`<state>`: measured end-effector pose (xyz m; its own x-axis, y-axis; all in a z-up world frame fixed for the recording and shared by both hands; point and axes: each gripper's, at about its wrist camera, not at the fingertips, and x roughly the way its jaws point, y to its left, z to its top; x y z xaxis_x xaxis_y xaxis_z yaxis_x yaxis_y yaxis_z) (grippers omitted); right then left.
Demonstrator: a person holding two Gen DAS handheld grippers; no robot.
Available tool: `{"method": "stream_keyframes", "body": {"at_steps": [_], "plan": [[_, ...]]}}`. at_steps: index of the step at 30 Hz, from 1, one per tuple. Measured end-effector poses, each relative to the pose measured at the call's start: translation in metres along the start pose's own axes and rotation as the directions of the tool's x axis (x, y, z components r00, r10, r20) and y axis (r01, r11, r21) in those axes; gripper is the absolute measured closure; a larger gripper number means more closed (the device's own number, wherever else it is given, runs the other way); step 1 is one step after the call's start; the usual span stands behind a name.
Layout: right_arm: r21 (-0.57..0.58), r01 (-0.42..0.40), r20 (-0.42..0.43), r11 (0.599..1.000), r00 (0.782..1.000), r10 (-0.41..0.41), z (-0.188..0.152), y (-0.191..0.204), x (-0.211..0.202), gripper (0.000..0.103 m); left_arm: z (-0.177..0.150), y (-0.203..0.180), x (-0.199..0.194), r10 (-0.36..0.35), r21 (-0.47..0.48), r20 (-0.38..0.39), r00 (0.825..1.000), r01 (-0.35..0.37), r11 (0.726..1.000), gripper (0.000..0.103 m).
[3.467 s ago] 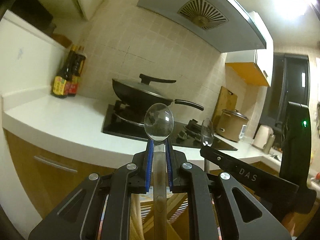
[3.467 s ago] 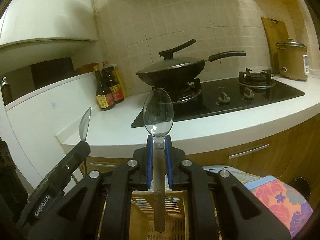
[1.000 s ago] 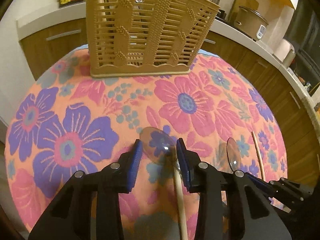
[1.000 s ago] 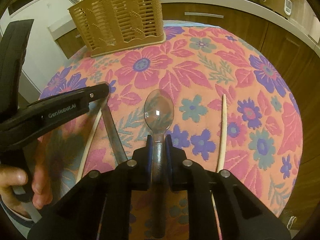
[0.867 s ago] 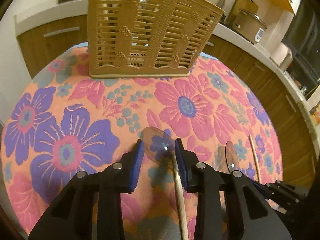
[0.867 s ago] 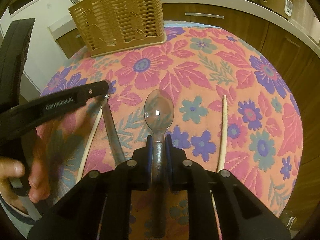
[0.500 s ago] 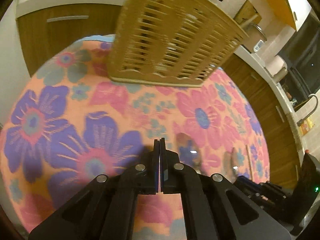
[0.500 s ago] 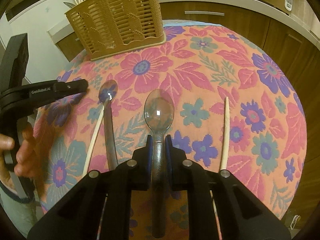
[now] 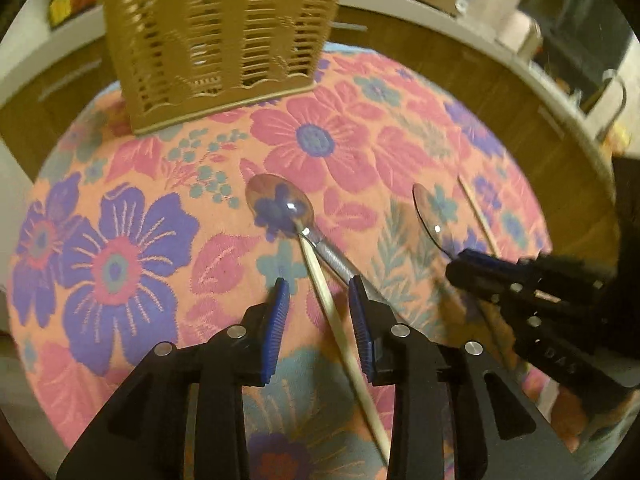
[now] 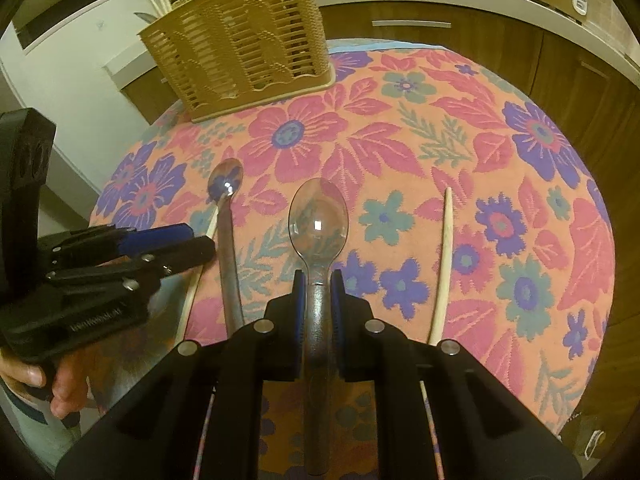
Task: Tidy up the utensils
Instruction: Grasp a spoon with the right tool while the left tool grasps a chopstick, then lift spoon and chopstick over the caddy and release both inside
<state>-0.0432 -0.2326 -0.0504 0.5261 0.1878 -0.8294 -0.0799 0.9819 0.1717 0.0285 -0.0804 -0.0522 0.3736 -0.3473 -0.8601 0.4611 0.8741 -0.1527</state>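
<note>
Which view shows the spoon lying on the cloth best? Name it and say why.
The left wrist view: the lying spoon fills the middle, bowl up, its handle crossing a chopstick. The right wrist view shows it smaller, off to the left.

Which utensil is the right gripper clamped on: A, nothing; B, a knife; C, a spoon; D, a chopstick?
C: the right gripper has its blue pads closed on the neck of the spoon, whose bowl sticks out ahead of the fingers above the floral cloth.
</note>
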Motion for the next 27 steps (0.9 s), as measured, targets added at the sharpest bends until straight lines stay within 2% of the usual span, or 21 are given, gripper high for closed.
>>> {"method": "stream_keyframes", "body": {"at_steps": [2,5,9,13,15,17,19,23,27], "plan": [[-0.005,0.002,-0.004,1.000,1.000,-0.002,0.000,0.002,0.002,0.093,0.003,-0.001,0.002,0.030,0.027,0.001,1.000,-0.030,0.999,0.074],[-0.009,0.010,-0.018,1.000,1.000,-0.010,0.000,0.002,0.007,0.093,0.004,-0.006,0.004,0.091,0.078,0.007,0.996,-0.091,0.993,0.081],[-0.014,0.016,-0.020,1.000,1.000,-0.016,0.001,0.002,0.006,0.093,0.001,-0.004,0.000,0.080,0.134,-0.023,0.997,-0.076,0.988,0.083],[-0.011,0.018,-0.023,1.000,1.000,-0.018,0.007,0.001,0.009,0.093,0.007,-0.006,0.004,0.082,0.116,-0.028,0.996,-0.079,0.990,0.083],[-0.012,0.009,-0.030,1.000,0.999,-0.010,0.013,0.004,0.012,0.093,0.006,-0.012,0.005,0.109,0.130,-0.020,0.994,-0.105,0.986,0.083],[-0.010,0.005,-0.039,1.000,0.999,-0.005,0.017,0.005,0.015,0.093,0.000,-0.017,0.005,0.148,0.155,0.005,0.989,-0.147,0.977,0.088],[-0.017,0.019,-0.031,1.000,0.999,-0.020,0.019,0.007,0.015,0.093,-0.003,-0.013,0.001,0.151,0.140,0.017,0.988,-0.151,0.979,0.099],[0.005,0.020,-0.010,1.000,1.000,-0.020,0.024,0.004,0.013,0.093,-0.010,0.013,-0.012,0.108,0.053,0.034,0.994,-0.110,0.993,0.099],[-0.017,0.042,-0.039,0.999,0.998,-0.043,0.030,0.004,0.021,0.092,-0.012,0.044,-0.023,0.084,-0.021,0.061,0.995,-0.083,0.996,0.099]]}}
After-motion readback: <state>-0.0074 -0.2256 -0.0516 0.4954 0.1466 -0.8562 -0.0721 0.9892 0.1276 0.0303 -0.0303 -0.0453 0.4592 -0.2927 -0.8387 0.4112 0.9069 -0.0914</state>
